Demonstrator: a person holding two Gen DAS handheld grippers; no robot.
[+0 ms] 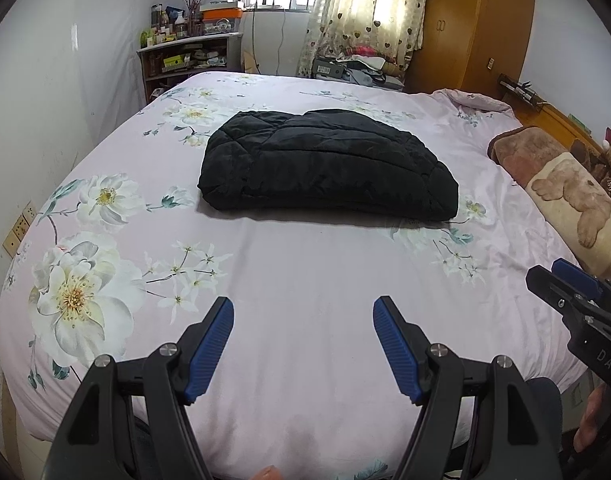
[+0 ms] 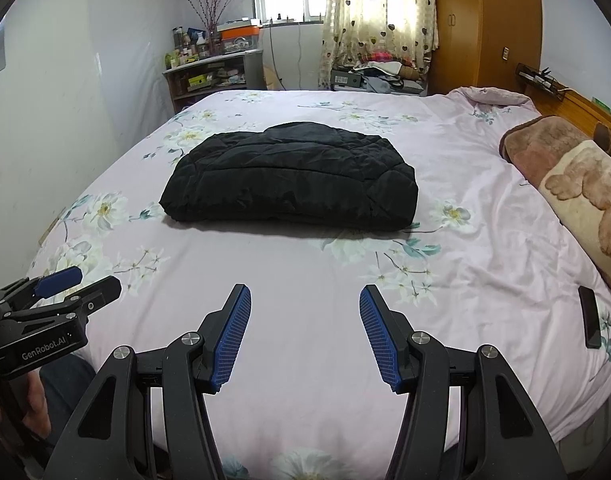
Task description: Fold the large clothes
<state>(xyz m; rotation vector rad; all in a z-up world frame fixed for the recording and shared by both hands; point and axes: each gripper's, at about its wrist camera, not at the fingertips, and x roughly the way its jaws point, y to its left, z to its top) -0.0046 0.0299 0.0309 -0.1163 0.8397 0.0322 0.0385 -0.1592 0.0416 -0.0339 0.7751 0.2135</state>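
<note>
A black quilted jacket [image 1: 325, 164] lies folded into a thick flat bundle in the middle of the bed; it also shows in the right wrist view [image 2: 293, 178]. My left gripper [image 1: 303, 308] is open and empty, held above the near part of the bed, well short of the jacket. My right gripper [image 2: 305, 296] is open and empty too, at about the same distance from the jacket. Each gripper shows at the edge of the other's view: the right one [image 1: 553, 276], the left one [image 2: 89, 280].
The bed [image 1: 305, 280] has a pink floral cover. A bear-print pillow [image 1: 577, 204] lies along its right side. A black phone [image 2: 589, 322] lies near the right edge. A cluttered shelf [image 1: 185, 56] and a wooden wardrobe [image 1: 477, 24] stand behind the bed.
</note>
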